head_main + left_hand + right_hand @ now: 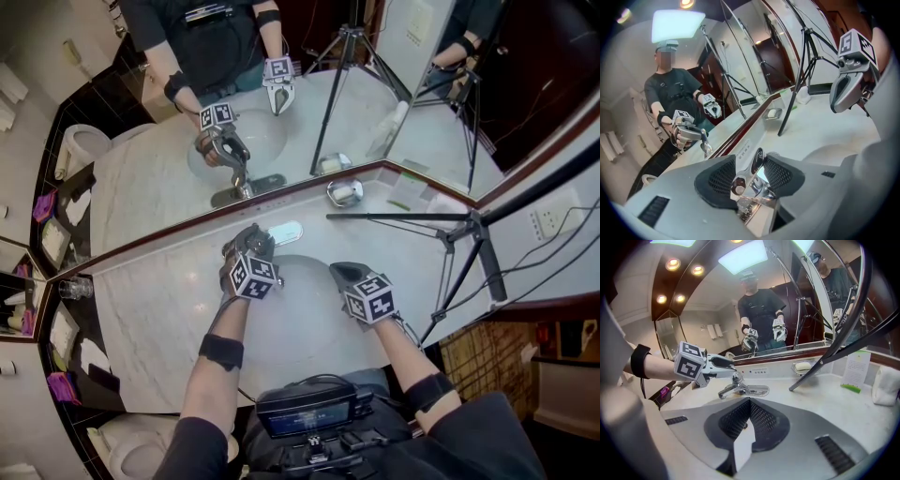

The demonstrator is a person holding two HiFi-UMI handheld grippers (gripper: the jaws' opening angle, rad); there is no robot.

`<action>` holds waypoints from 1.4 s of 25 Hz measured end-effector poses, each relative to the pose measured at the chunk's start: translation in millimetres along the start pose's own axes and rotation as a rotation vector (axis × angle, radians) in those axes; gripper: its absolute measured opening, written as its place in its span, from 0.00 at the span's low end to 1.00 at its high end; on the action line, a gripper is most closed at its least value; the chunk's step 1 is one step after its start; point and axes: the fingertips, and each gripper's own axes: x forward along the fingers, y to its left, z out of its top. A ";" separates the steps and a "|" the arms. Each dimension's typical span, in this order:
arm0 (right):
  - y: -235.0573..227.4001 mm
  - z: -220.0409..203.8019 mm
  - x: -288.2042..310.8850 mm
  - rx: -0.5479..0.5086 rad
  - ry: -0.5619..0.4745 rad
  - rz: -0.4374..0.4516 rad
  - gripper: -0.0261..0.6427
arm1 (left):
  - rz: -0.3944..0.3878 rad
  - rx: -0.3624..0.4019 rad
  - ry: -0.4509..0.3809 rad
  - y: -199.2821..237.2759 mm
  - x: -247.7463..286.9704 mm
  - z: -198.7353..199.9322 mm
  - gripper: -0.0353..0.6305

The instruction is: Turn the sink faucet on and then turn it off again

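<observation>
Just 2 tools (253, 236) (343, 272), 1 faucet (740, 389), 1 sink (305, 281)

Two hand-held grippers (254, 236) (337, 270), one faucet (738, 389), one soap dish (344, 193), one tripod (473, 230).

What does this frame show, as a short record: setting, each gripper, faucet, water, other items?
setting: white marble vanity countertop with oval white sink basin, wall mirror behind
left gripper: closed on the chrome faucet lever
right gripper: jaws together, empty, held over the basin's front
chrome faucet: at the basin's back edge
water: no stream visible
other: chrome soap dish with white soap; black tripod leg resting on the countertop
</observation>
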 end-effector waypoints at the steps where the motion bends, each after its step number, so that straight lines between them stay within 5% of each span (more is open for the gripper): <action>1: 0.2 0.1 0.1 -0.001 0.000 0.001 0.07 | 0.000 -0.013 -0.001 2.6 -0.6 0.3 0.35; 6: 0.5 -0.3 0.5 0.001 -0.001 0.004 0.07 | -0.009 -0.032 0.003 3.8 -0.9 -0.4 0.35; 24: 18.2 2.4 6.4 -0.021 -0.009 0.042 0.07 | -0.026 0.089 0.039 -6.9 -31.3 -8.7 0.29; 29: 32.3 6.2 9.1 -0.042 -0.015 0.066 0.07 | 0.008 0.030 0.015 -1.2 -62.9 -8.8 0.28; 35: 49.2 15.9 11.2 -0.071 -0.028 0.089 0.07 | 0.088 -0.133 -0.046 11.9 -111.9 -9.3 0.07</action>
